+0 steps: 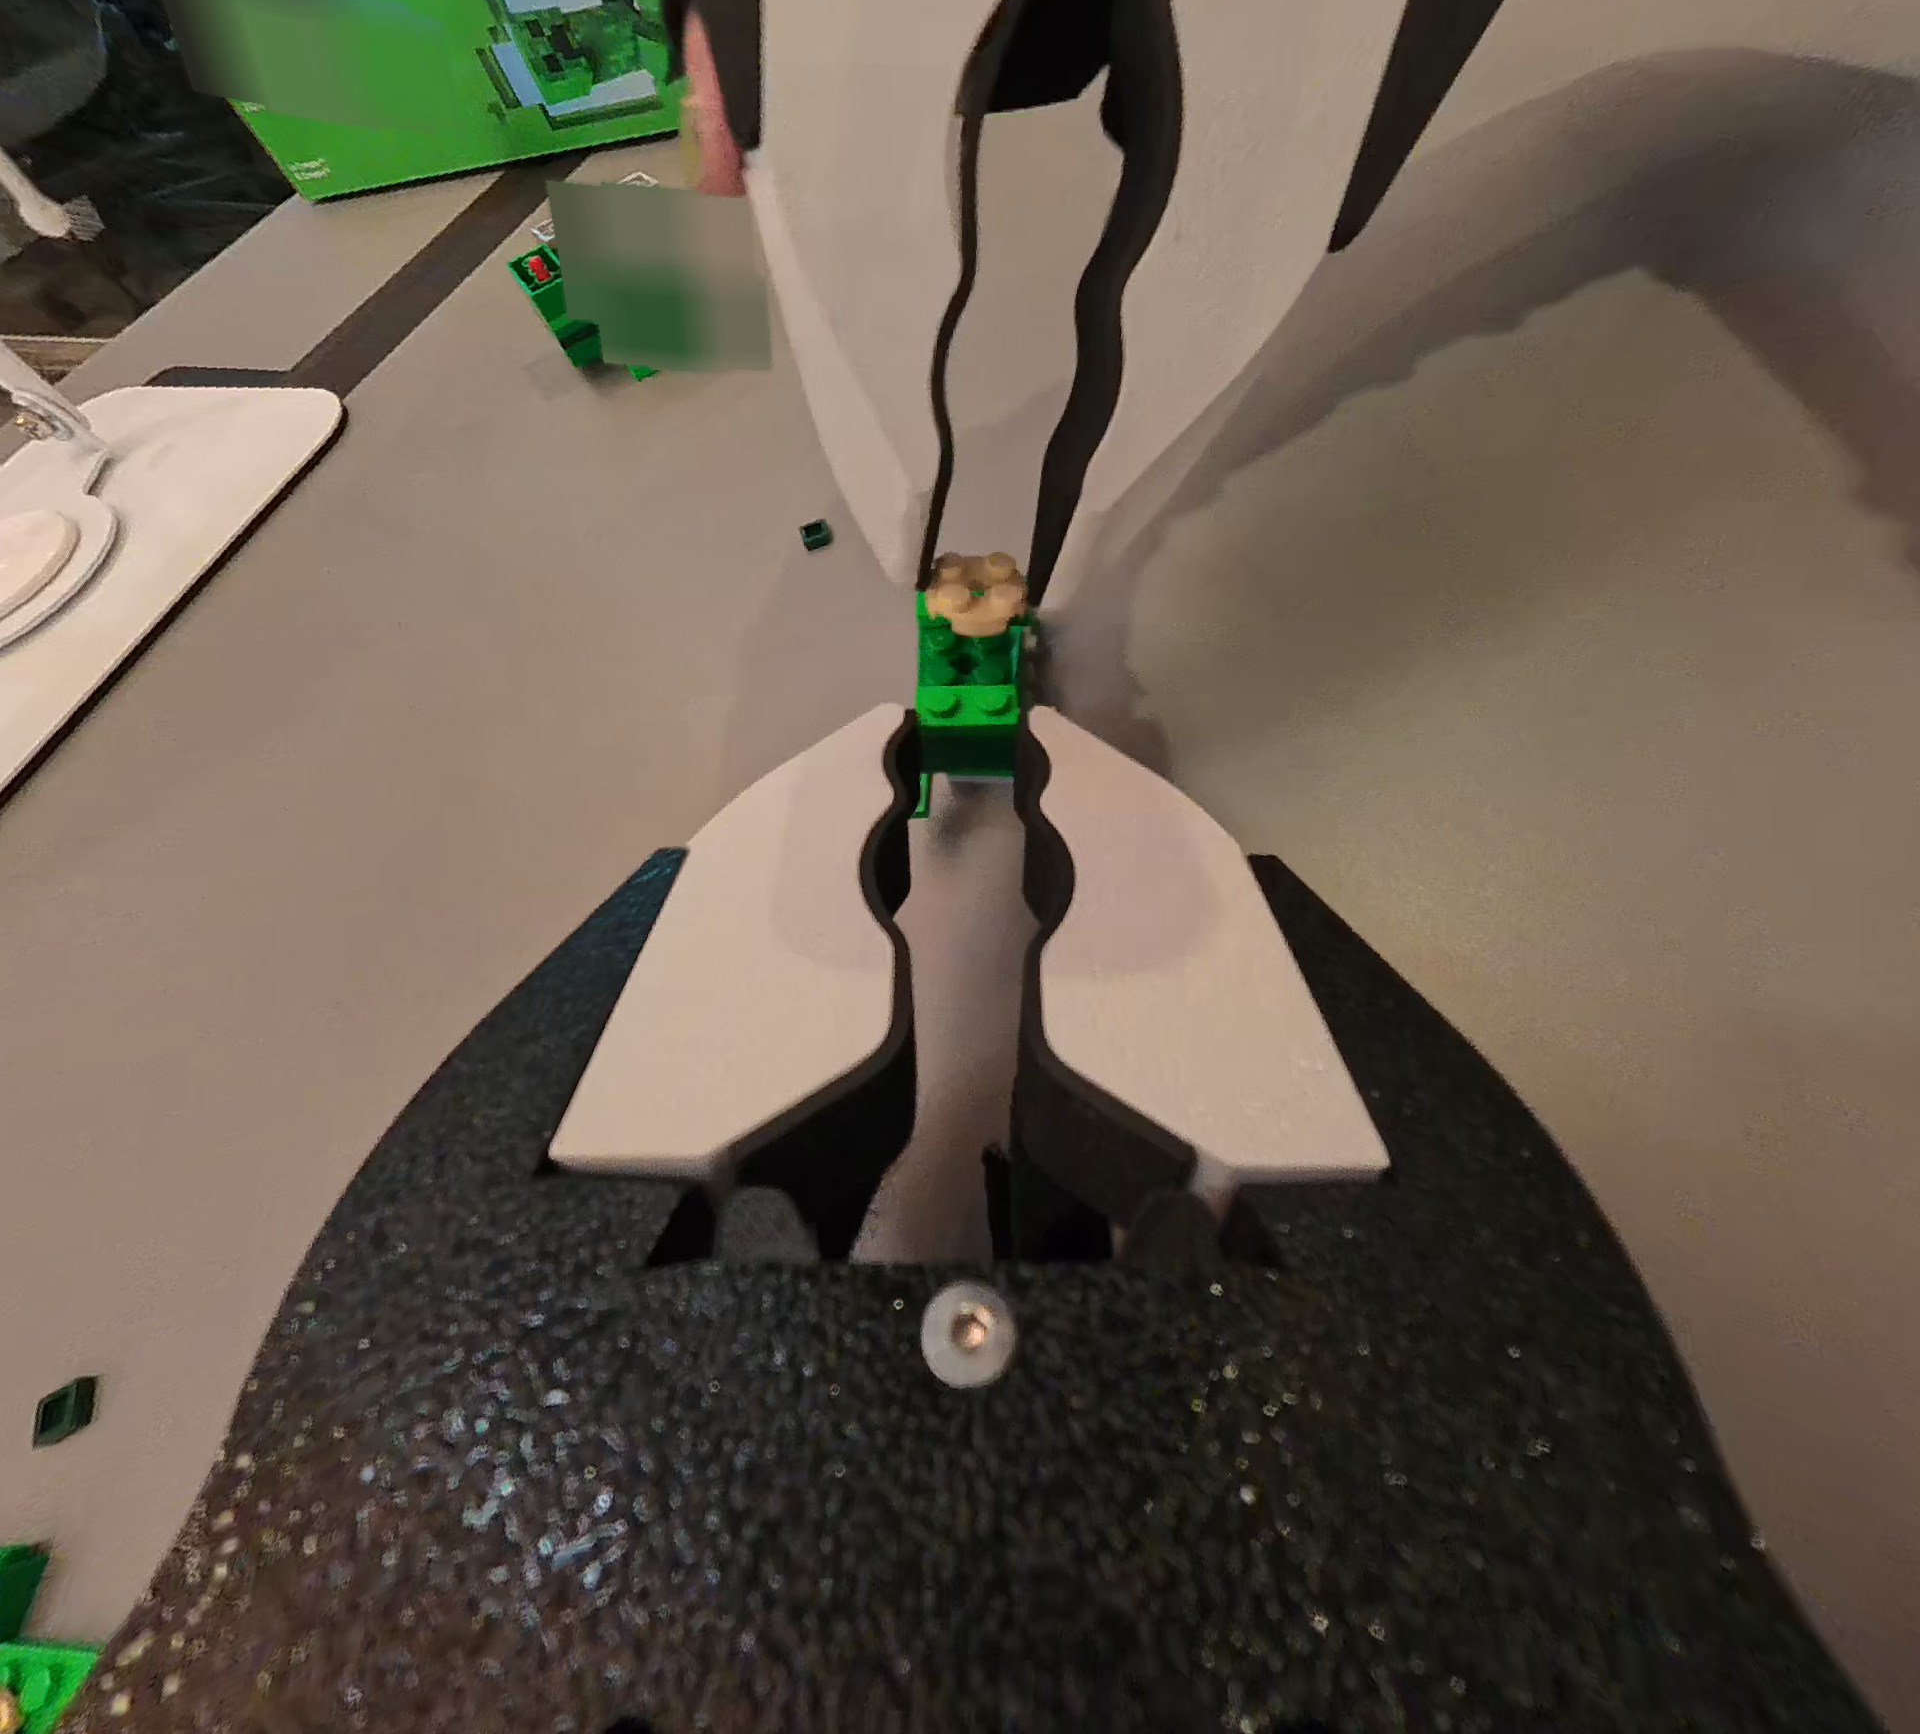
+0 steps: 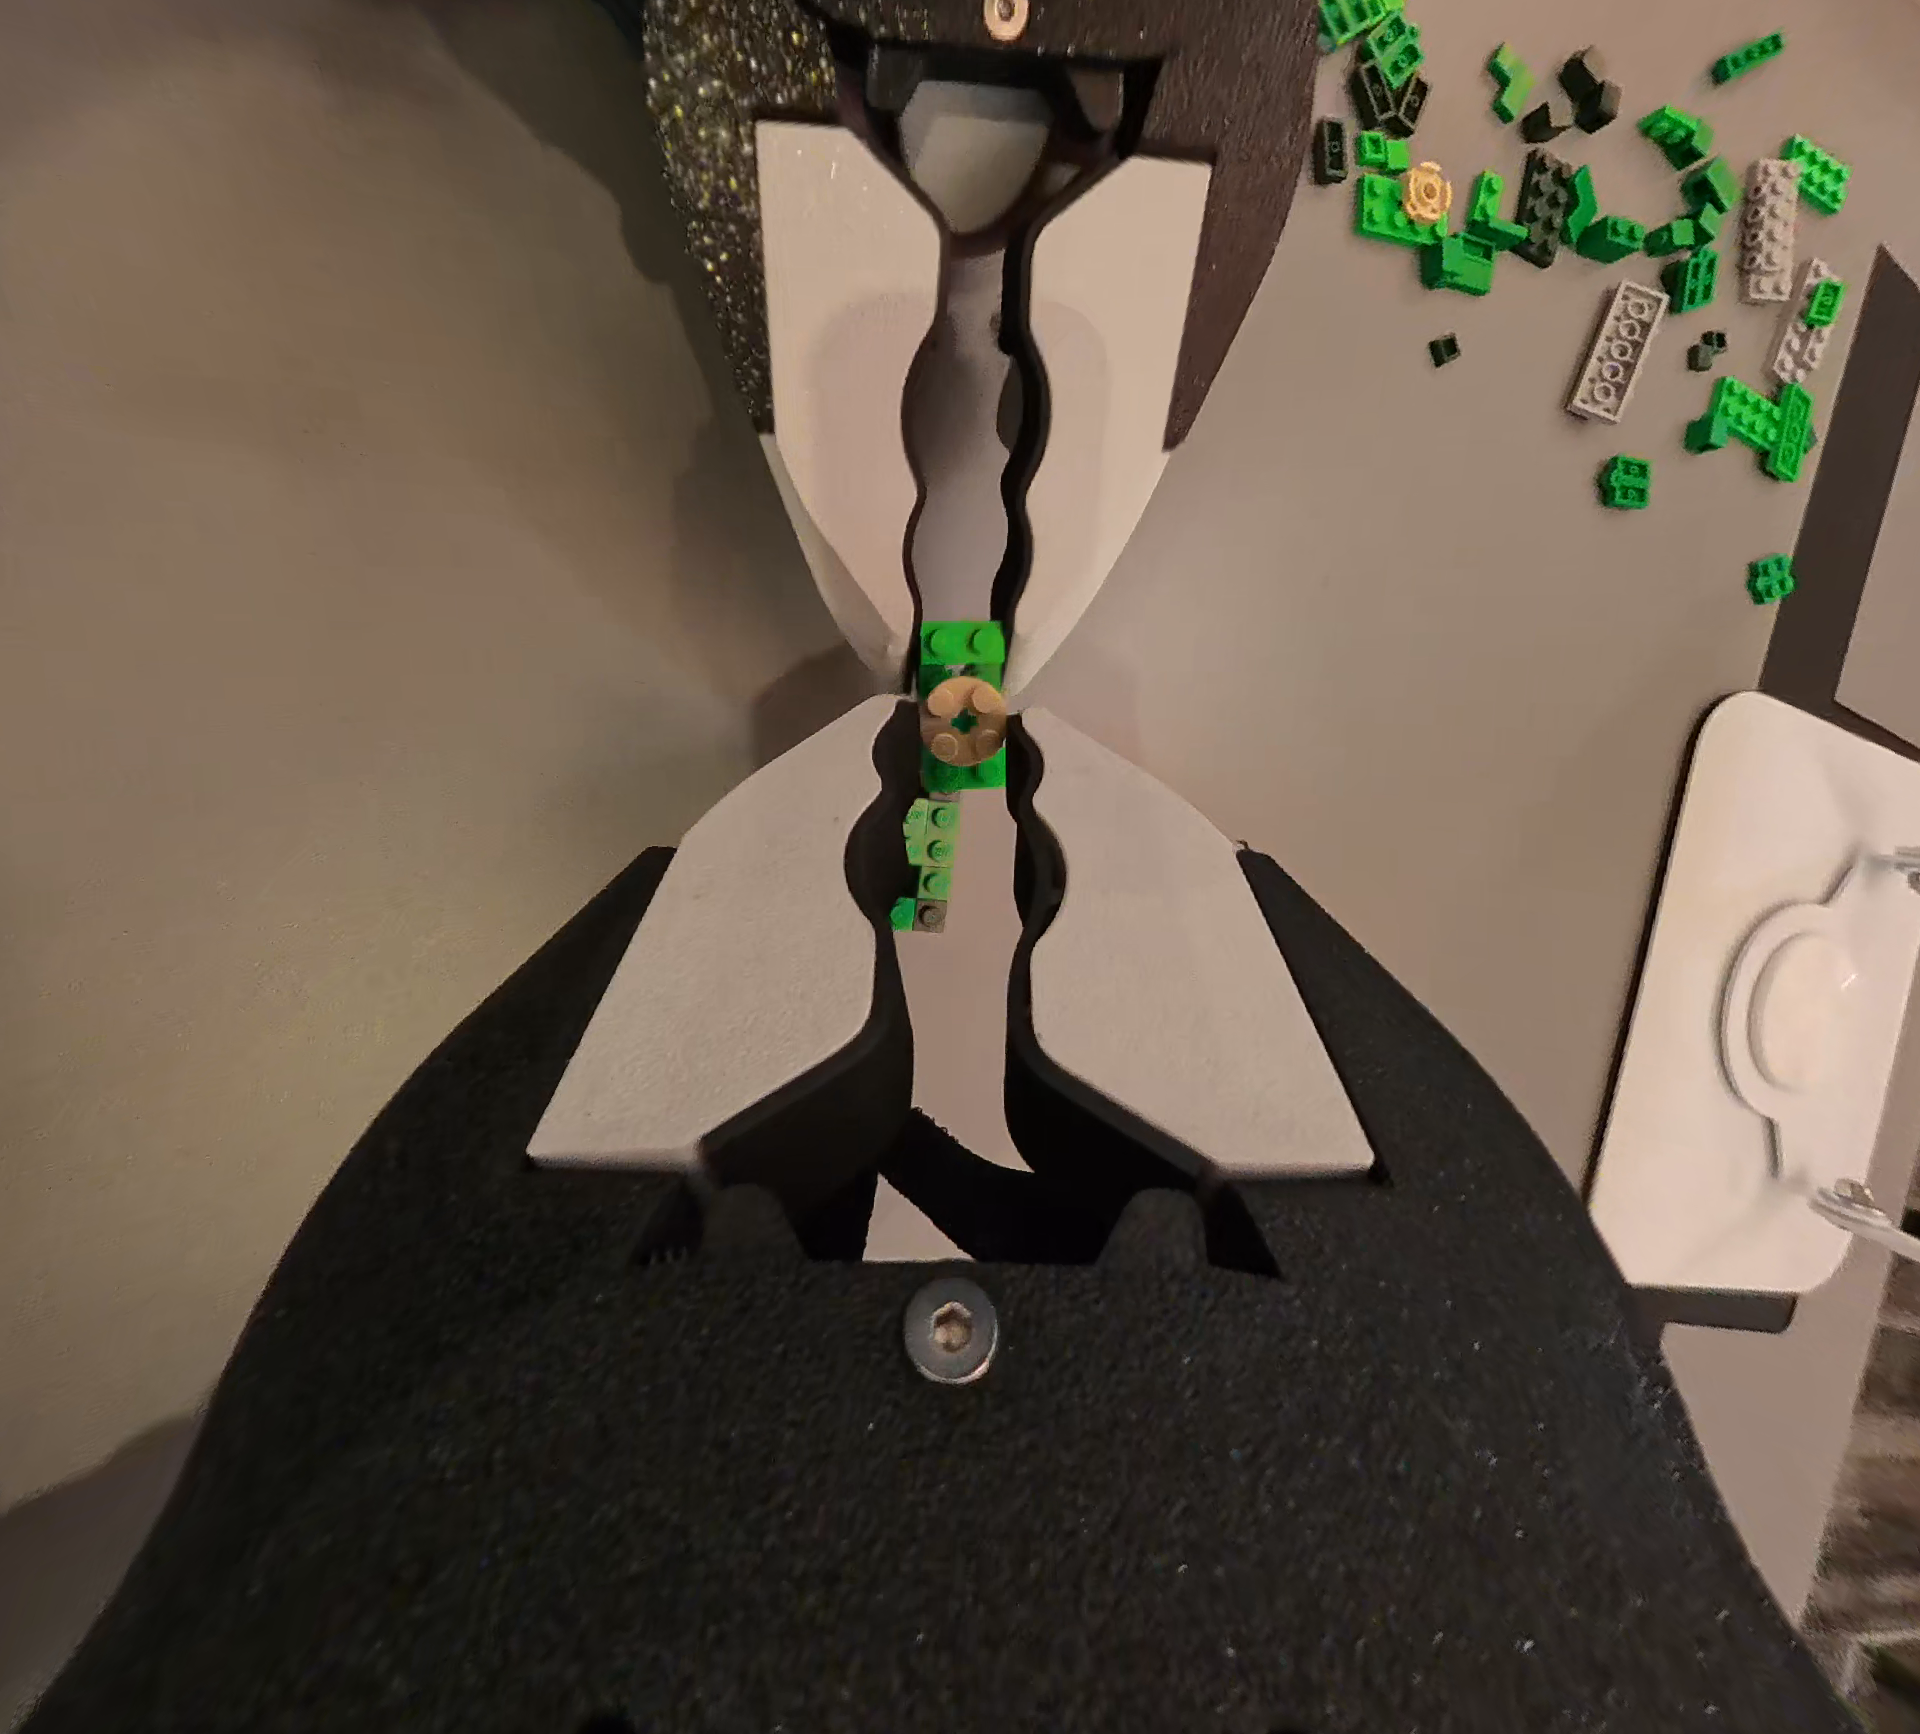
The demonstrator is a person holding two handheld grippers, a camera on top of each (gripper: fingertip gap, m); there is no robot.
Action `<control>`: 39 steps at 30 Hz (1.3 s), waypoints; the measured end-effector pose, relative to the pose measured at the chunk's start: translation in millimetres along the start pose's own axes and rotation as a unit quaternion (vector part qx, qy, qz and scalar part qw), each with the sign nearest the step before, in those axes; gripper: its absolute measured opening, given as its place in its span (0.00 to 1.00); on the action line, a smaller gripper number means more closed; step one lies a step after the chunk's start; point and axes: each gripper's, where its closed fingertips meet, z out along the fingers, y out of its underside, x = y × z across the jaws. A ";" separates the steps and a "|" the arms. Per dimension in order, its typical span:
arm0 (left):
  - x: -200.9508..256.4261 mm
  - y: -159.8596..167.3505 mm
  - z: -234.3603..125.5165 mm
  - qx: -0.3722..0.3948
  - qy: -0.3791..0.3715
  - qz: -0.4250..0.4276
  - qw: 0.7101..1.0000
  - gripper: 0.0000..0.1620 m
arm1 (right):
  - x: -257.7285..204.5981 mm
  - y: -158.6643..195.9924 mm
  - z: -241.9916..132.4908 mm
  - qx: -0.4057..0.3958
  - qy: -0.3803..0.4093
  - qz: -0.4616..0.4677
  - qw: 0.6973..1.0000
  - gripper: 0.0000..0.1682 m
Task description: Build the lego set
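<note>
A small green brick assembly (image 1: pixel 971 708) with a tan round plate (image 1: pixel 977 591) on top is held above the grey table between both grippers. My left gripper (image 1: pixel 966 734) is shut on the assembly's lower green brick. My right gripper (image 1: pixel 982 585) comes down from above, its tips closed on the tan round plate. In the right wrist view my right gripper (image 2: pixel 958 716) pinches the tan plate (image 2: pixel 961 720), and the left gripper (image 2: pixel 961 645) grips the green brick (image 2: pixel 961 642) from the far side. A narrow strip of small green pieces (image 2: pixel 930 863) shows beneath; whether it is attached is unclear.
A pile of loose green, dark and grey bricks (image 2: pixel 1558 209) lies at the right. A green set box (image 1: pixel 468 53) and a small partial build (image 1: pixel 551 302) stand far left. A white stand base (image 2: pixel 1766 1009) sits at the right. Dark green single pieces (image 1: pixel 816 534) lie on the table (image 1: pixel 416 749). The tips of both grippers are at nearly the same place.
</note>
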 end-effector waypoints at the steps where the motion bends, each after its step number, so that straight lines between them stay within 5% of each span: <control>1: 1.0 -0.4 0.4 0.000 0.002 0.003 1.000 0.10 | -0.1 -0.8 0.8 -0.001 -0.005 -0.001 1.000 0.09; 39: 6.5 -3.2 1.7 0.007 0.020 0.000 1.000 0.10 | -7.4 7.8 5.5 -0.062 -0.054 0.017 0.996 0.10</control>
